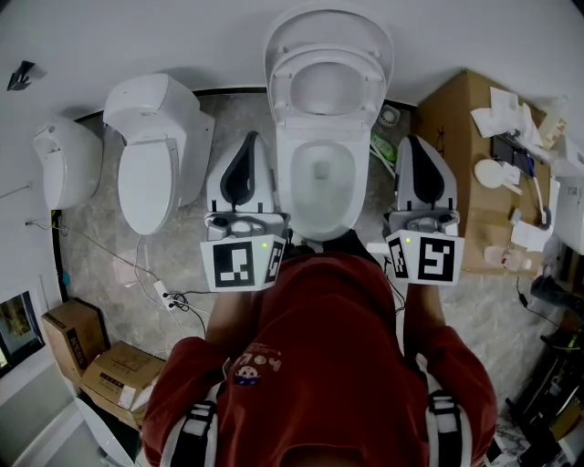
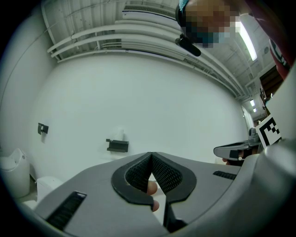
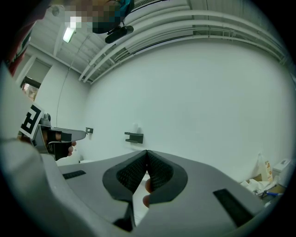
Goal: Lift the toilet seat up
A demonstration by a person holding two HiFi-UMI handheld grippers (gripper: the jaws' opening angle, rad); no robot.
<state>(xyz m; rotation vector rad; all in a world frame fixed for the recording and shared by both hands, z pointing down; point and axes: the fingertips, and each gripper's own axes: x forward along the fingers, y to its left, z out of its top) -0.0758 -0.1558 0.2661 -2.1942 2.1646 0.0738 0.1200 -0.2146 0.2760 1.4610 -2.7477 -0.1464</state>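
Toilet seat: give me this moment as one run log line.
toilet seat: raised | left gripper: shut, empty | right gripper: shut, empty

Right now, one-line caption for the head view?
Seat up against lid; left gripper and right gripper, both shut, flank the bowl.

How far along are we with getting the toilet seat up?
Done, it seems: the toilet seat stands raised against the lid, and the bowl shows its bare rim. In hand: nothing. The left gripper and right gripper are both shut and empty, held level on either side of the bowl and touching nothing. Left to do: nothing apparent.
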